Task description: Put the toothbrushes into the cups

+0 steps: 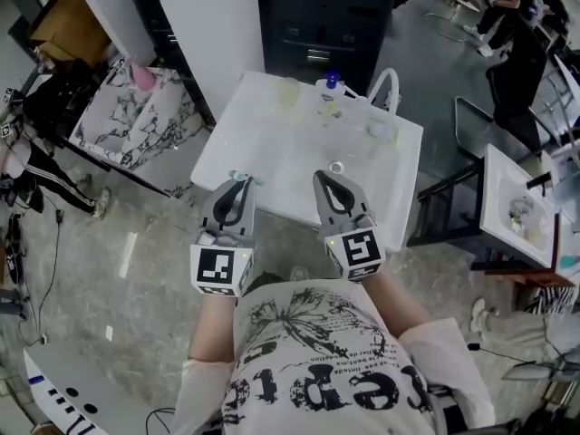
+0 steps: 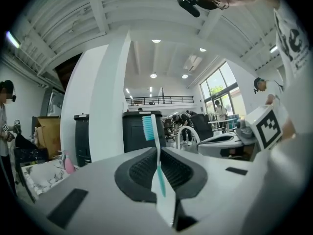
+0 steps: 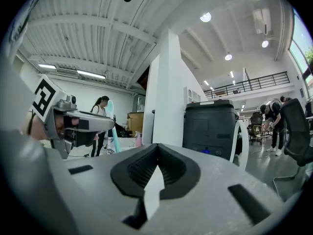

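Note:
In the left gripper view a white and teal toothbrush (image 2: 158, 153) stands upright with its bristles on top, and my left gripper (image 2: 159, 155) is shut on its handle. The head view shows that left gripper (image 1: 240, 180) just short of the near edge of a white table (image 1: 263, 157). On this table stand a pale green cup (image 1: 288, 91), a clear cup (image 1: 328, 108) and a small cup (image 1: 378, 131). My right gripper (image 1: 325, 177) is beside the left one, shut with nothing in it; its jaws (image 3: 156, 149) meet at the tips. From the right gripper view the toothbrush (image 3: 112, 126) shows teal.
A small ring (image 1: 336, 167) lies near the table's front edge. A blue-capped bottle (image 1: 333, 81) and a white arched chair back (image 1: 388, 83) are at the far side. A marble-patterned table (image 1: 136, 120) stands left, a dark cabinet (image 1: 326, 16) behind, another white table (image 1: 517, 202) right.

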A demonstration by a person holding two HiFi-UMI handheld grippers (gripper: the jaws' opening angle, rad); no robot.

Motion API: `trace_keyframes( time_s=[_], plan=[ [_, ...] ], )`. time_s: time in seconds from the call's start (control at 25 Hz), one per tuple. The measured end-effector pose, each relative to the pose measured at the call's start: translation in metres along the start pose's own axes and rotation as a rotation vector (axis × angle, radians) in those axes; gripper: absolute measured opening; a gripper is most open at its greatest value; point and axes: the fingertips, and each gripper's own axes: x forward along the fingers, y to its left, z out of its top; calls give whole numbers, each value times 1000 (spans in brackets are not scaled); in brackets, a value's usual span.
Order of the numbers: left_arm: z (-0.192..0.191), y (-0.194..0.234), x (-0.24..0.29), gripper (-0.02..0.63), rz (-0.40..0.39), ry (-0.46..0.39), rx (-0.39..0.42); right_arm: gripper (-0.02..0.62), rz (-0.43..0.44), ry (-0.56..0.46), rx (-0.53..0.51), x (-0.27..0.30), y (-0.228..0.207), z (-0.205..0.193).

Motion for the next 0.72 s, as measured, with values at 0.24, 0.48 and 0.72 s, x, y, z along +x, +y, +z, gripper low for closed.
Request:
trace_keyframes(
  time_s=[0.24,0.48,0.72],
  plan=[
    [-8,15,64,25,-68,7,17,-8,-54,12,6,39,-38,-6],
    [-17,43,126,26,-165,5,27,-8,-138,35,12,86,-66,-11],
    [-22,75,193,26,-282,8,21,-8,-237,65,32,138,-92,-14]
  ],
)
